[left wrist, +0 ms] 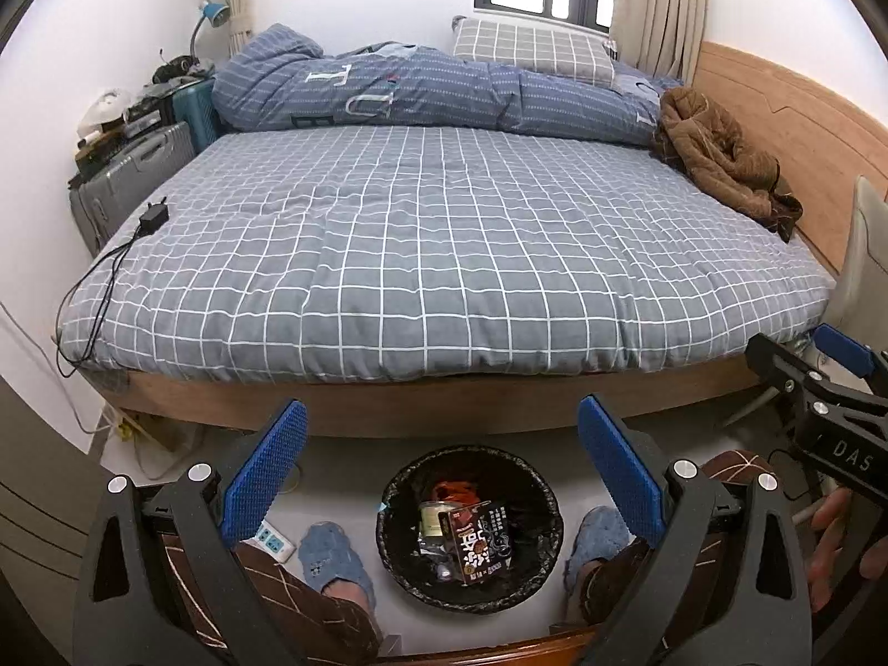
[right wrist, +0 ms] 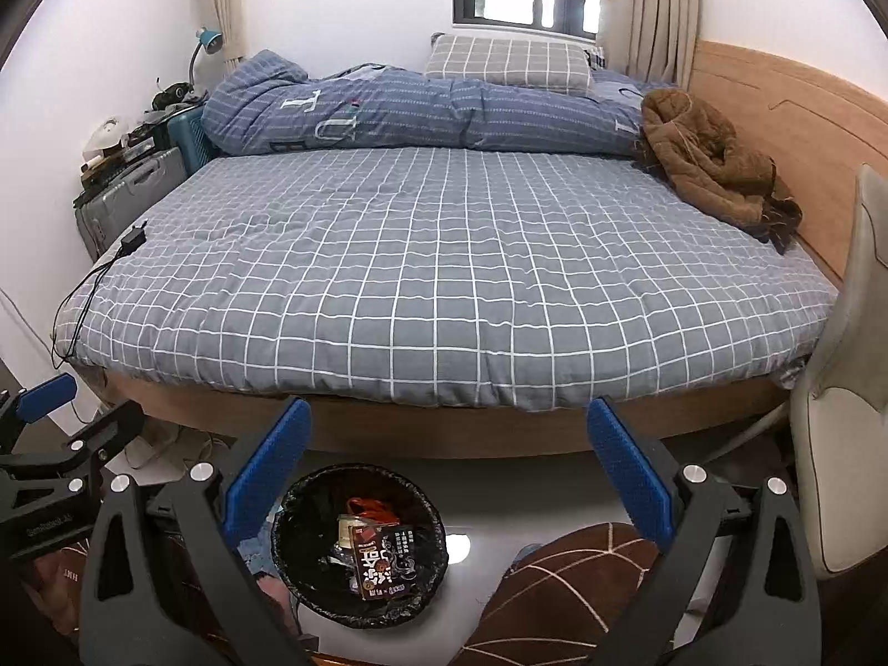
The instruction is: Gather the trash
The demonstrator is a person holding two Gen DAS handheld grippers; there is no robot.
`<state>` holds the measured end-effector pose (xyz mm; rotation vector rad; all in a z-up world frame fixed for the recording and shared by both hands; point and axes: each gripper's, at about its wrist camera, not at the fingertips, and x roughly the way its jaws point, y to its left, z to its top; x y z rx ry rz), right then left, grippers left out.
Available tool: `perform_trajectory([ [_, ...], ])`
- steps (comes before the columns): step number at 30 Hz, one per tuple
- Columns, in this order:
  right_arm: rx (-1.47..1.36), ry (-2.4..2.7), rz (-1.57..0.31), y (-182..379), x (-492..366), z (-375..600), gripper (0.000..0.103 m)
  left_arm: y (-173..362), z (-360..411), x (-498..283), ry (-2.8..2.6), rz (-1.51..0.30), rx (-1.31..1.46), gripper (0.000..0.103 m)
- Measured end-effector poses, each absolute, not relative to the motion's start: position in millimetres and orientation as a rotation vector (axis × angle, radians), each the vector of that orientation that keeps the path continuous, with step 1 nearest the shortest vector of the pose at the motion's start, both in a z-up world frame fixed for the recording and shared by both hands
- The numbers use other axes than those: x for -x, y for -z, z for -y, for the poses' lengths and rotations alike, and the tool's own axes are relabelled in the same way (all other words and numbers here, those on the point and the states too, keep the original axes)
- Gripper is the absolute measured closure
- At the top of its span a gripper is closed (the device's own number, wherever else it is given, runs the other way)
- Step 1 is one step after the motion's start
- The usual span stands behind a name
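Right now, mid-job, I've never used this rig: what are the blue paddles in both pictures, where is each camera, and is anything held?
No robot here: a person holds two hand grippers, each carrying a fisheye camera looking along its blue fingers. The left gripper and right gripper are both open and hold nothing. Below them on the floor stands a black-lined trash bin already holding a dark snack packet. Ahead is the bed, with a charger near its left edge and a brown jacket at the right.

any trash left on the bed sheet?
No. The bed holds only bedding, a brown jacket and a charger.
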<state>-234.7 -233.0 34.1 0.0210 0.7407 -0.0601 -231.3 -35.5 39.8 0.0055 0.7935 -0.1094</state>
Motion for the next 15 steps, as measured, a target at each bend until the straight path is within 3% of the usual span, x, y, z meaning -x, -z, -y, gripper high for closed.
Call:
perform_trajectory([
  [15,-0.026,0.046,-0.744,-33.3,232.9,227.7,0.007,-37.7,26.3,228.4,0.088,-0.797,0.004,0.007],
])
